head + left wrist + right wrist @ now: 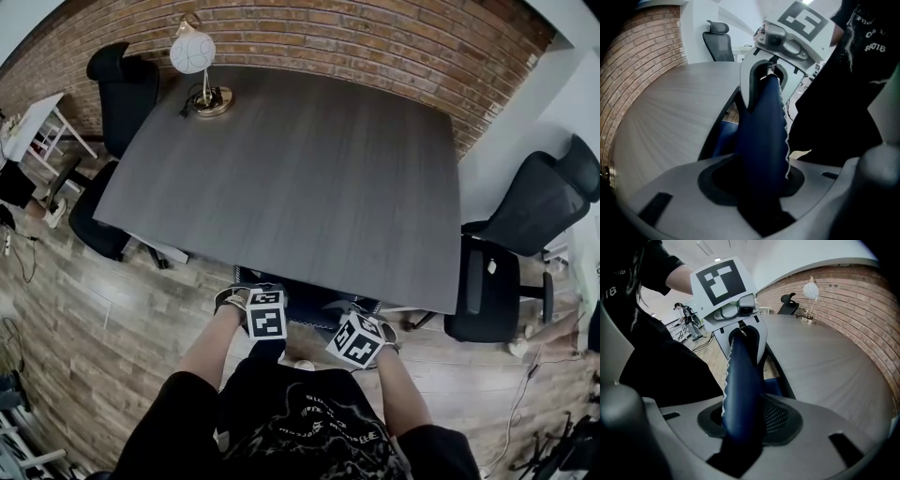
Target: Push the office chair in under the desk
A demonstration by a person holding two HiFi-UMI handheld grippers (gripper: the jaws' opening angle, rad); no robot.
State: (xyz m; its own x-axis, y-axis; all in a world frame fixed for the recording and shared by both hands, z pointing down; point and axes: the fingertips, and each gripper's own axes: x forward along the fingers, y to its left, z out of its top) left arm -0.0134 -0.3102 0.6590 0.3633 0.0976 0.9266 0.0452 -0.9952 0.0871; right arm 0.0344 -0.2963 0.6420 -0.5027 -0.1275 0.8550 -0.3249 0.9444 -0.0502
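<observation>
**Item:** office chair [309, 307], blue, at the near edge of the desk [300, 178]. The seat is mostly hidden beneath the top, and the chair back [759, 140] stands just outside it, directly in front of the person.

**Long axis:** the back's top edge runs side to side, parallel to the desk edge. Any remaining push would likely go straight away from the person, across that edge.

**Left claw** [742, 341]: closed on the top edge, toward its left end.

**Right claw** [765, 86]: clamped on the same edge, toward its right end. Both hands are equally near, so neither has to reach.

**Writing:** square markers [266, 314] on both claws carry black-and-white patterns only. The white print on the black shirt [309, 422] is too broken to read. No brand is visible on chair or desk.
</observation>
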